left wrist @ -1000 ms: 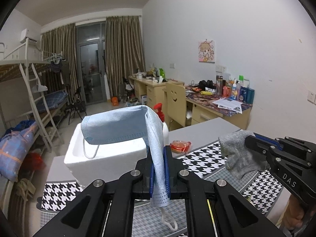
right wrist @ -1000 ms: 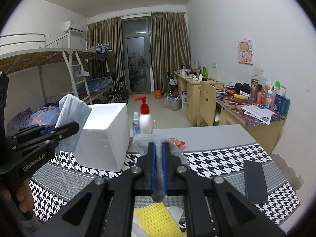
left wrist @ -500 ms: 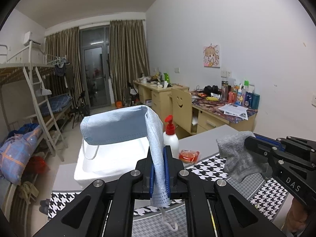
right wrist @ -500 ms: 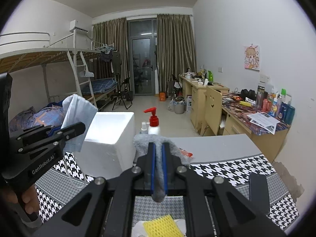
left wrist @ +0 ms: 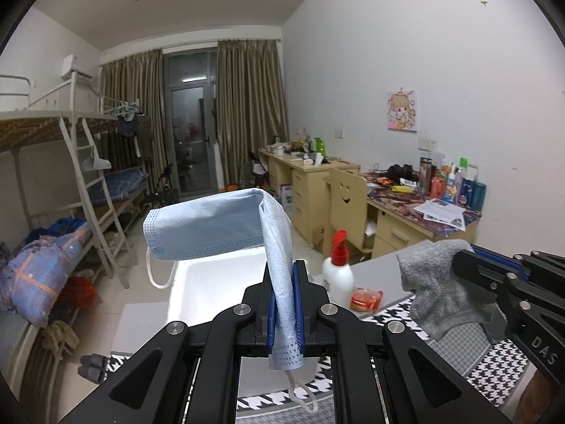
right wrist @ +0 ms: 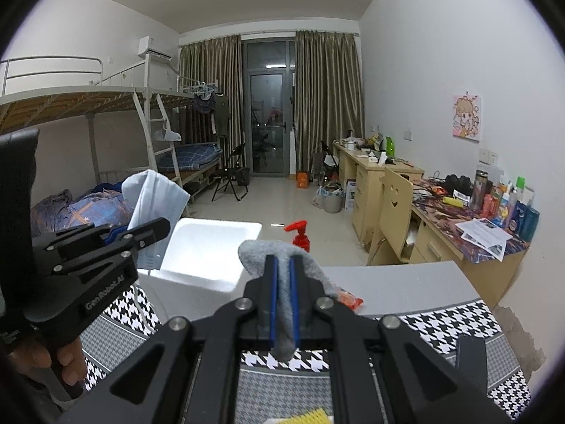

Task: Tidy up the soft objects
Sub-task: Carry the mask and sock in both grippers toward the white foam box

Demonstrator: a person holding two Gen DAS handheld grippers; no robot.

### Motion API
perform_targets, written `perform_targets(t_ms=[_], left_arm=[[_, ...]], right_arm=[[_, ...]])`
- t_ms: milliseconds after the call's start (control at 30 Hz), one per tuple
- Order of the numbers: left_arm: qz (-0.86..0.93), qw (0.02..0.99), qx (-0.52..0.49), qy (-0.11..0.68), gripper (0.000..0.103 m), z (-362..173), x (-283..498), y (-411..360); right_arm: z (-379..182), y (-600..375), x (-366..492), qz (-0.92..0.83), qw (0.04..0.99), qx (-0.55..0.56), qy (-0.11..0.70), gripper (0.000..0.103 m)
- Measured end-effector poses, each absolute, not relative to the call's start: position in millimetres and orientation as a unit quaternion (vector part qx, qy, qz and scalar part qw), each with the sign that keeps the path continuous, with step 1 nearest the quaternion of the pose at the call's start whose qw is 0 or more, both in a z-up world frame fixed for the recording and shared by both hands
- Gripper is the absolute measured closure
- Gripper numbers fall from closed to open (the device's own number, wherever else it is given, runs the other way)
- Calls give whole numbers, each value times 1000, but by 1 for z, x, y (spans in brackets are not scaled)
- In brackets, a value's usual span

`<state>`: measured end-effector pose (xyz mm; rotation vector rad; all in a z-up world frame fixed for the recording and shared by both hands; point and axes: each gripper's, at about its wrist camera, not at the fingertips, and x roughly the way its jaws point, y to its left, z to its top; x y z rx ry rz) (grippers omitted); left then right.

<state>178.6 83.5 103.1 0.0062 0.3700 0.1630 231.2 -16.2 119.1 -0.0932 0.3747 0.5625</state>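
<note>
Carrying stage: left hand-held gripper [left wrist: 284, 304] clamps a face mask [left wrist: 212, 228], right hand-held gripper [right wrist: 282, 304] clamps a grey cloth [right wrist: 282, 258]; next, probably drop both into the white foam box [right wrist: 208, 258], lower middle.

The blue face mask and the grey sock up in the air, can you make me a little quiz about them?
1. True or false: the left gripper is shut on the blue face mask.
2. What does the right gripper hold? A) yellow sponge B) grey sock C) spray bottle
3. Fill in: beyond both grippers sits an open white foam ____.

Key: 1 true; 2 B; 3 box.
</note>
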Motion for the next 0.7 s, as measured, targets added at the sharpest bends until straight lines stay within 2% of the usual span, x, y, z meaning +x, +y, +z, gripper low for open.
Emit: perform_targets(t_ms=[700], left_arm=[[114,972,-10,207,94,95,220,118]], right_arm=[[134,27,250,288,939,-56,178,93]])
